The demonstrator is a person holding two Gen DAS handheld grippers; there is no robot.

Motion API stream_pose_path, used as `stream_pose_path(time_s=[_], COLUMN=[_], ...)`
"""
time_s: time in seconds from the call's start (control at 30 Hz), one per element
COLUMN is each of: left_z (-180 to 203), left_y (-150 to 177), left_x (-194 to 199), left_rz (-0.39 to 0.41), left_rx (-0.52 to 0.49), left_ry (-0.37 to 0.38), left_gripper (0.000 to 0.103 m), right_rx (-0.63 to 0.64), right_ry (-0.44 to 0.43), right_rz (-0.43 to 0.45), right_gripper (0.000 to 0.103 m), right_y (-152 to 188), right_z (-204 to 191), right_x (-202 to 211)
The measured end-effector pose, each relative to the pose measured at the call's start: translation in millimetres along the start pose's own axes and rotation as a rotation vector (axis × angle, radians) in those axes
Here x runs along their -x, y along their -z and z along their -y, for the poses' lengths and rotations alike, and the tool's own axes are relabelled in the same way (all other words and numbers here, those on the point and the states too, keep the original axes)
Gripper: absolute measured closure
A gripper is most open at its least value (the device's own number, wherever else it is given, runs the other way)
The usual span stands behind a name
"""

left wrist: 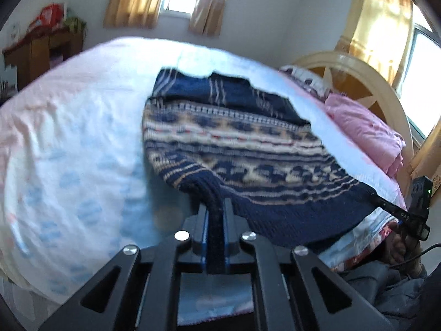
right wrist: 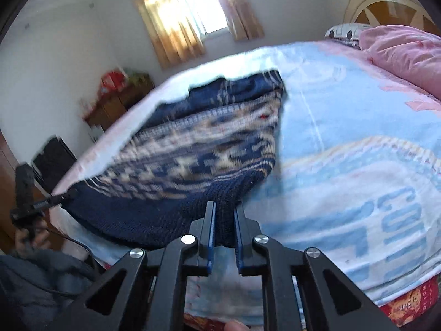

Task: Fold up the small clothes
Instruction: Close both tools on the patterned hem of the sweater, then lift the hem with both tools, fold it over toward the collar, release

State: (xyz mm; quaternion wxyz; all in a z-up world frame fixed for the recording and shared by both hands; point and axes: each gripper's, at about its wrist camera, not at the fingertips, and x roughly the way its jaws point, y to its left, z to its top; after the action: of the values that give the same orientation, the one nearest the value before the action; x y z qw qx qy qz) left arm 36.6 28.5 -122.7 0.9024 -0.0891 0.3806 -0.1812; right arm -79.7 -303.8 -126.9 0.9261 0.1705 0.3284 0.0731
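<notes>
A: Any txt we can read?
B: Big blue letters on the bedsheet (right wrist: 358, 193), approx "COT", rest cut off. Tiny "DAS" on the right tongs (left wrist: 377, 193). Red cloth's print (right wrist: 413, 300) too small.

My black fingers (left wrist: 228, 215) with blue pads pinch a navy sweater (left wrist: 248, 149) banded in cream zigzags and thin red lines. The sheet (left wrist: 69, 138) at nine o'clock is white with pale blue print; the quilt (left wrist: 363, 129) at three o'clock is pink.

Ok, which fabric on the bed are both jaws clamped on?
The navy patterned knit sweater, its near hem pinched at each corner; the pale blue sheet and pink quilt lie untouched.
</notes>
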Motion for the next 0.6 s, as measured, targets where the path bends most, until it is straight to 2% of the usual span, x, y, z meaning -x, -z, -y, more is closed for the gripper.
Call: stream_pose_path(time_s=[0.2, 0.33, 0.6], left_z=[-5, -13, -24], left_y=[-13, -31, -71], left_x=[-12, -17, -31], left_rz=[0.02, 0.035, 0.087], left_rx=[0.007, 0.064, 0.116], left_ry=[0.005, 0.045, 0.091], left_gripper=[0.095, 0.095, 0.095], right_rx=[-0.053, -0.13, -0.134], right_ry=[-0.049, -0.096, -0.109], right_rz=[0.048, 0.065, 0.125], right_gripper=[0.092, 0.092, 0.092], right_y=[-21, -43, -96], right_z=[3, 11, 8], right_x=[0, -6, -20])
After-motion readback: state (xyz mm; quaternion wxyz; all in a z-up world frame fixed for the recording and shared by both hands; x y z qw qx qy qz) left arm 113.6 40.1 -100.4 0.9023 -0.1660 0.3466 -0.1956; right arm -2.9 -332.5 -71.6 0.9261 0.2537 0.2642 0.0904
